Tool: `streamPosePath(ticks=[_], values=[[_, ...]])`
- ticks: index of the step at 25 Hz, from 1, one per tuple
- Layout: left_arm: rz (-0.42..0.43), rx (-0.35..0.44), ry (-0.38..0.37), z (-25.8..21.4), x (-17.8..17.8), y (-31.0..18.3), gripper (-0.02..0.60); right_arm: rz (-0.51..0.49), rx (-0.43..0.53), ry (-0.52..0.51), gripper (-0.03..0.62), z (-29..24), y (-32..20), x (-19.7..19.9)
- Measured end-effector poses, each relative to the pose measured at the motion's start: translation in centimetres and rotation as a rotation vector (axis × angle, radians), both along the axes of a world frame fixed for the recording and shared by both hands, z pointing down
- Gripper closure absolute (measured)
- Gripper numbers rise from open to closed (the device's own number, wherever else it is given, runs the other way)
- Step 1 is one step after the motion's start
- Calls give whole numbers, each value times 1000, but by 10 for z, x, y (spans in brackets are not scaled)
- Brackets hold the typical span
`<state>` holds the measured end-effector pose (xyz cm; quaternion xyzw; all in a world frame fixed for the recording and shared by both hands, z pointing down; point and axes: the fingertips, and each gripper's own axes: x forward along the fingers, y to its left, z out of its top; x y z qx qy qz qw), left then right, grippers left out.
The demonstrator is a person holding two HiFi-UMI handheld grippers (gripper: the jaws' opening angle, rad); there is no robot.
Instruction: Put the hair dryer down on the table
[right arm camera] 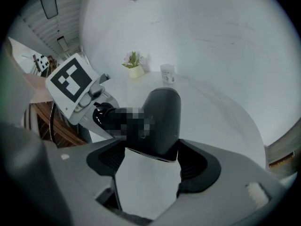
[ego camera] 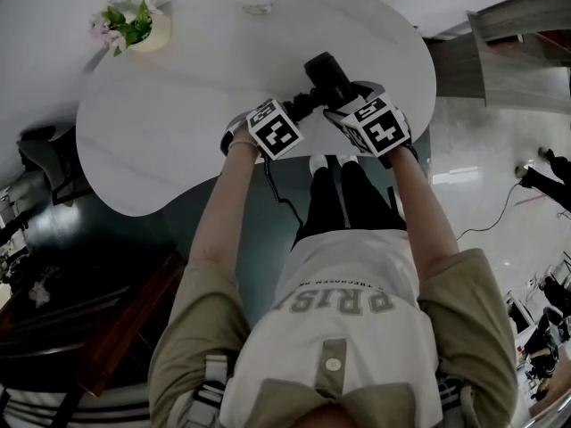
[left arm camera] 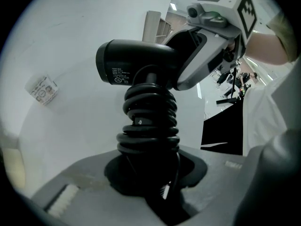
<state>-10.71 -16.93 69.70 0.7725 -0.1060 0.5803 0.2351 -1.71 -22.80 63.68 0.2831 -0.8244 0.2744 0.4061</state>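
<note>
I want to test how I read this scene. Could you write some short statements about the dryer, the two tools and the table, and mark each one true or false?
1. The left tool grips the dryer by its handle, which has the cord wound around it. True.
2. The right tool holds nothing. False: its jaws clamp the dryer's barrel.
3. A flower pot stands on the table. True.
4. The dryer is white. False: it is black; the table is the white thing.
</note>
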Motion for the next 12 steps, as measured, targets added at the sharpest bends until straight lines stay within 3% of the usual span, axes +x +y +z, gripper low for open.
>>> streamPosePath(ticks=[12], values=[[17, -32, -80, 3, 2, -1, 443, 20, -89, 29, 244, 13, 1, 8]])
